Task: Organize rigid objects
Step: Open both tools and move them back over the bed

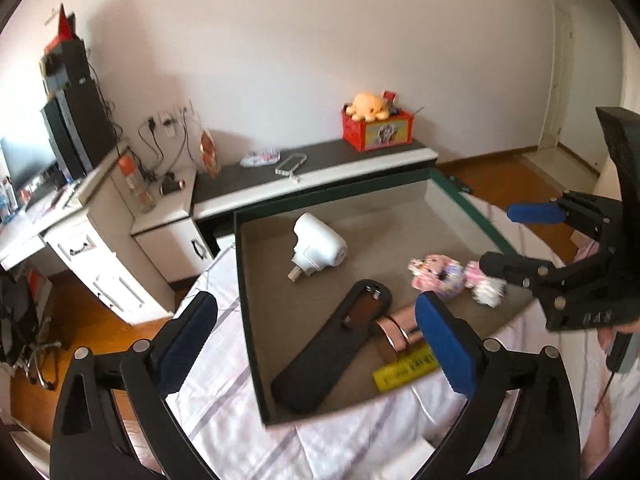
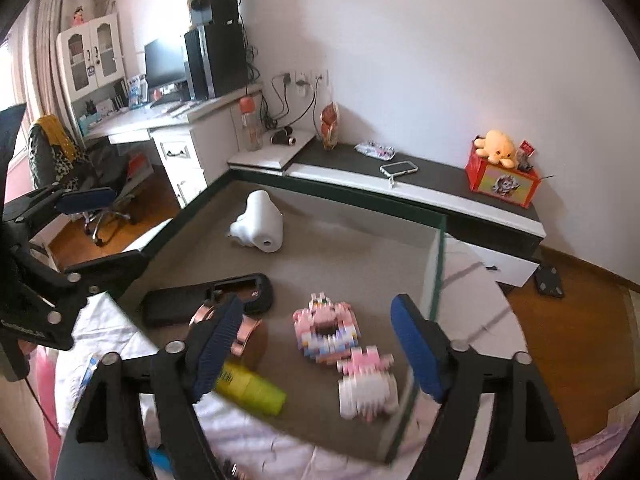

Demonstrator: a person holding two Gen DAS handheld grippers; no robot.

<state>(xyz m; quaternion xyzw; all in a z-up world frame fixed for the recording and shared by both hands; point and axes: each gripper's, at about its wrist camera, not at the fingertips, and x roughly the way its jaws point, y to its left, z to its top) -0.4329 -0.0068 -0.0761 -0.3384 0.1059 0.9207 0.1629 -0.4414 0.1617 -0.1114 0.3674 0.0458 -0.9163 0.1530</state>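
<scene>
Hovered with left gripper (image 1: pixel 316 340) and right gripper (image 2: pixel 316 344) both wide apart and empty over tray (image 1: pixel 244 280), probably between placements; next, another item needed.

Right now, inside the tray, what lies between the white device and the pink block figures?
Nothing: in both wrist views only bare grey tray floor separates the white device from the pink block figures.
</scene>
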